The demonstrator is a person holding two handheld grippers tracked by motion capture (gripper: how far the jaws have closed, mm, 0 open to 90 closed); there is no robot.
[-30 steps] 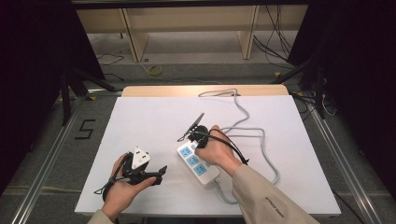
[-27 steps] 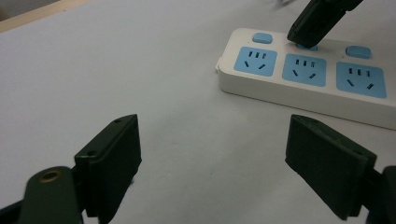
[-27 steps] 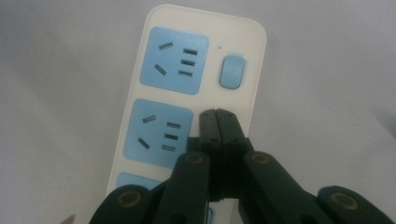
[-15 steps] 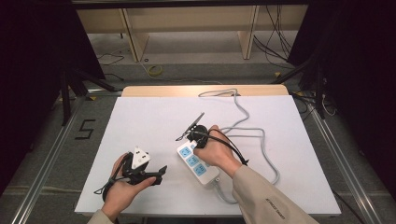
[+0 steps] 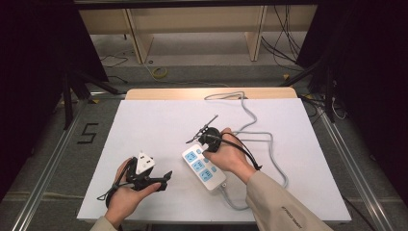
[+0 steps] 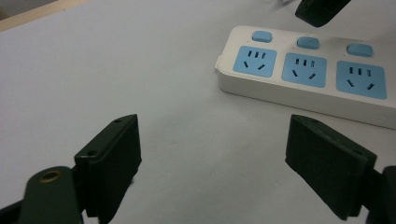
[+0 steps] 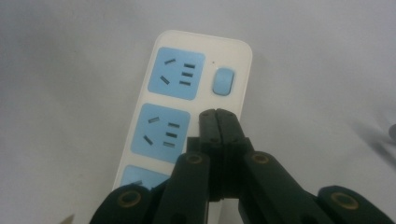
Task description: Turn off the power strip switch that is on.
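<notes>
High view: power strip (image 5: 203,166) long axis diagonal, cord end nearest person; left gripper (image 6: 224,163) jaws apart, right gripper (image 7: 219,122) jaws together.

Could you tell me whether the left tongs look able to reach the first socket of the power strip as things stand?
Probably yes. The left tongs are open, with bare table between them and the power strip. The right tongs, shut, hover over the switch side, not that end socket.

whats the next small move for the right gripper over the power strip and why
Probably ease the right gripper straight down onto the middle switch. Its jaws are shut together and poised beside the middle socket on the power strip, with the end switch lying further ahead of the tips.
</notes>
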